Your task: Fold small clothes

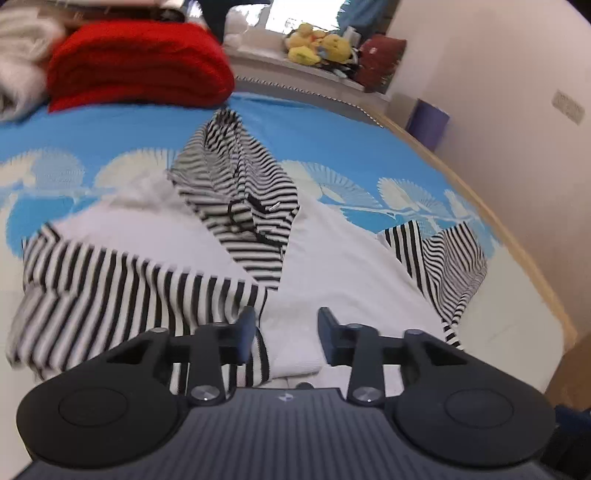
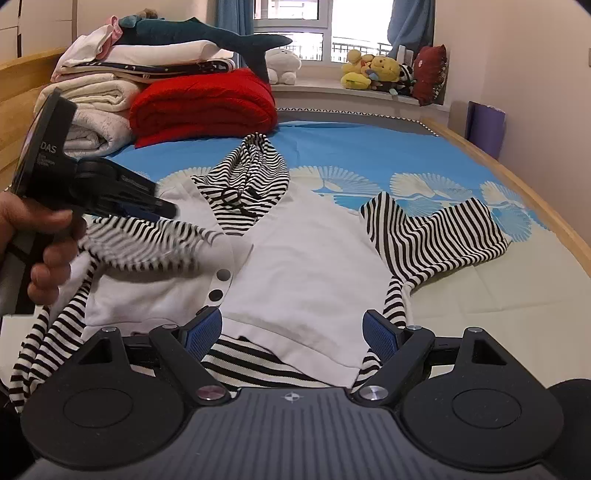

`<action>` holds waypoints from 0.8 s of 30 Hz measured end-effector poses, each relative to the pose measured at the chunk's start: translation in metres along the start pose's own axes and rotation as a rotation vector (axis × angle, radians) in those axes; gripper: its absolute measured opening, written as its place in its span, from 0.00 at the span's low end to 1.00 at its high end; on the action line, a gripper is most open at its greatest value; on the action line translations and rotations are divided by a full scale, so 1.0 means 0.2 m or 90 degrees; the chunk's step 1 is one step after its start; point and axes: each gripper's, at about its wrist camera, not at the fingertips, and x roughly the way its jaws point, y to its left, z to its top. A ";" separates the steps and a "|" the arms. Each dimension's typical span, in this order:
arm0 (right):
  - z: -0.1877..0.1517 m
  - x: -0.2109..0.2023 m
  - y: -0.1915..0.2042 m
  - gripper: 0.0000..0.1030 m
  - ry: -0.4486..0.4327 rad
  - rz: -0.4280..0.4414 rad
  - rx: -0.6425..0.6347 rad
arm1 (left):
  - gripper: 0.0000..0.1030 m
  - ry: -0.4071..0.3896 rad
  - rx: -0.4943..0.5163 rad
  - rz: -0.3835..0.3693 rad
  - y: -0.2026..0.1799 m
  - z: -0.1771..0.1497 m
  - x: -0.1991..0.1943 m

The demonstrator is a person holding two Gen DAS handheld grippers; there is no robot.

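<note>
A small white jacket [image 2: 306,258] with black-and-white striped hood [image 2: 247,177] and sleeves lies spread on the bed. Its left striped sleeve [image 2: 147,240] is folded across the white front, under my left gripper [image 2: 162,210], which hovers just over it in the right wrist view. In the left wrist view the left gripper [image 1: 286,332] is open over the jacket's hem [image 1: 295,354], with the striped sleeve [image 1: 129,280] beside its left finger. My right gripper [image 2: 293,328] is open and empty above the hem. The right striped sleeve [image 2: 436,236] lies spread out to the right.
A folded red blanket [image 2: 203,103] and a stack of folded linens [image 2: 96,96] with a plush shark [image 2: 207,35] sit at the head of the blue patterned bed sheet [image 2: 369,147]. Plush toys [image 2: 373,70] line the windowsill. The wooden bed rail [image 2: 517,184] runs along the right.
</note>
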 end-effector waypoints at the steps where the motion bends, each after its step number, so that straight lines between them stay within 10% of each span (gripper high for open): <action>1: 0.00 0.00 -0.01 0.82 0.000 0.001 0.007 | 0.42 -0.003 0.002 0.018 0.01 0.02 -0.01; 7: 0.01 0.00 -0.07 0.76 -0.006 0.004 0.053 | 0.43 -0.013 -0.125 0.128 0.22 0.20 -0.19; 13: 0.03 -0.03 -0.10 0.52 -0.022 0.043 0.081 | 0.47 -0.029 -0.049 0.195 0.23 0.19 -0.42; 24: 0.39 0.02 -0.17 0.64 -0.068 0.059 0.079 | 0.48 0.016 -0.126 0.262 0.51 -0.01 -0.28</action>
